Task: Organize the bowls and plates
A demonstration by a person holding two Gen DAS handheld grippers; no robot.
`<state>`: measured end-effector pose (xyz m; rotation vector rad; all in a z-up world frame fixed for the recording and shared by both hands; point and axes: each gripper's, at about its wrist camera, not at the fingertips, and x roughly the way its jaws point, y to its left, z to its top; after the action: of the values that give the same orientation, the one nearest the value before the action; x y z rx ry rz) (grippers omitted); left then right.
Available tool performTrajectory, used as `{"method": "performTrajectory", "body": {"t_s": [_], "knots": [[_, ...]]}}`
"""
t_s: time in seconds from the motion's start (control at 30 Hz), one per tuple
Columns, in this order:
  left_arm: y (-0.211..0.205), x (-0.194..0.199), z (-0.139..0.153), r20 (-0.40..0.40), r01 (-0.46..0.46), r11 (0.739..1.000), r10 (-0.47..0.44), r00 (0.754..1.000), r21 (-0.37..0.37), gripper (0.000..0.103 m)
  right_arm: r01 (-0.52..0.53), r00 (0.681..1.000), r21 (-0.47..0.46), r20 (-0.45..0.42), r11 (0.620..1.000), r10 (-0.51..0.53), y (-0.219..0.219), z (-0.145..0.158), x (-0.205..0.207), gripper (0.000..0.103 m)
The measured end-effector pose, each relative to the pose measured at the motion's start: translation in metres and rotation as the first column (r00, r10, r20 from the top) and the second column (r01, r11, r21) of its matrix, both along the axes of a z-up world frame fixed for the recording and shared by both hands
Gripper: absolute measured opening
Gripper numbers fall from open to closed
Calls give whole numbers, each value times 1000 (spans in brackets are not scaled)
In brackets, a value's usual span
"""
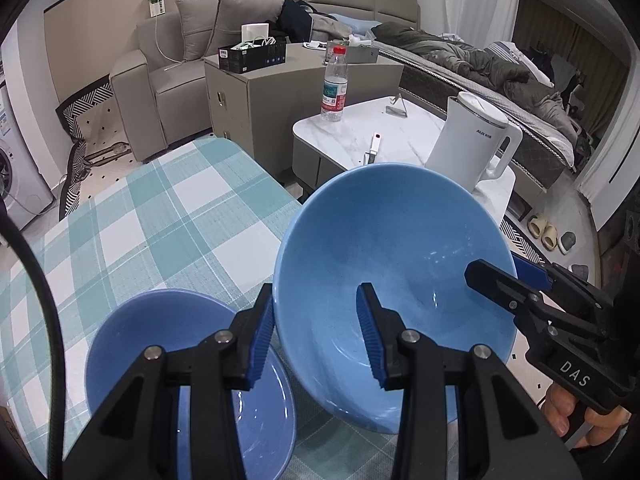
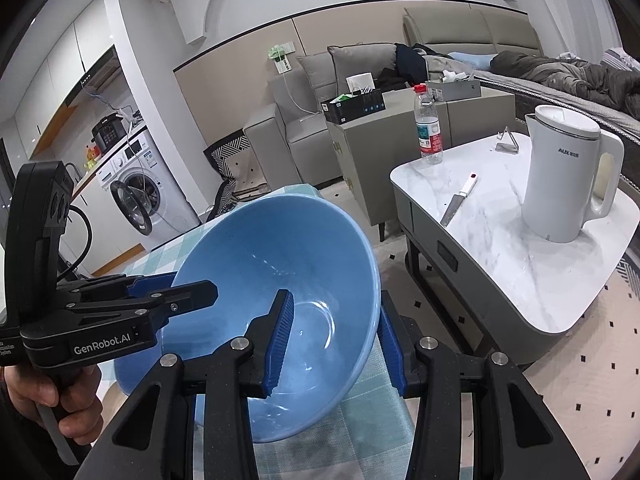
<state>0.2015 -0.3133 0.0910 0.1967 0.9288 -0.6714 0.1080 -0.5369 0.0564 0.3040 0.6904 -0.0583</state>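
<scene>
A large blue bowl point(image 1: 384, 248) hangs tilted above the checked tablecloth point(image 1: 160, 208), held at opposite sides of its rim. My left gripper point(image 1: 316, 340) is shut on its left wall, one pad outside and one inside. My right gripper point(image 1: 508, 280) clamps the far right rim. The right wrist view shows the same bowl point(image 2: 280, 248) with my right gripper point(image 2: 334, 344) astride its right wall, while my left gripper point(image 2: 180, 284) bites the left rim. A smaller blue bowl point(image 1: 120, 340) rests on the cloth below left.
A marble-topped side table point(image 1: 400, 132) stands just beyond the checked table, carrying a white kettle point(image 1: 472, 140), a water bottle point(image 1: 334, 84) and a knife point(image 1: 372, 148). A grey sofa point(image 1: 160, 92) and a cabinet point(image 1: 280, 92) lie behind. A washing machine point(image 2: 140, 196) stands at the left.
</scene>
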Motion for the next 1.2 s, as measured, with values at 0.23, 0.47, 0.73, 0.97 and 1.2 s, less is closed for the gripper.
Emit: {"method": "performTrajectory", "body": {"t_s": [0.23, 0.47, 0.73, 0.97, 1.2], "knots": [[13, -2, 12, 26, -19, 1000, 20, 999, -18, 40, -7, 1000, 6, 29, 1000, 6, 13, 11, -5, 43], [27, -3, 22, 44, -39, 999, 41, 998, -32, 40, -28, 999, 8, 39, 1000, 27, 26, 19, -7, 43], [45, -2, 27, 54, -64, 997, 66, 996, -37, 40, -50, 998, 9, 47, 999, 50, 44, 23, -6, 43], [58, -2, 29, 53, -75, 996, 77, 996, -48, 40, -60, 996, 2, 73, 998, 60, 57, 28, -8, 43], [63, -4, 36, 70, -81, 995, 85, 994, -59, 40, -67, 993, 13, 95, 998, 65, 60, 34, -11, 43]]}}
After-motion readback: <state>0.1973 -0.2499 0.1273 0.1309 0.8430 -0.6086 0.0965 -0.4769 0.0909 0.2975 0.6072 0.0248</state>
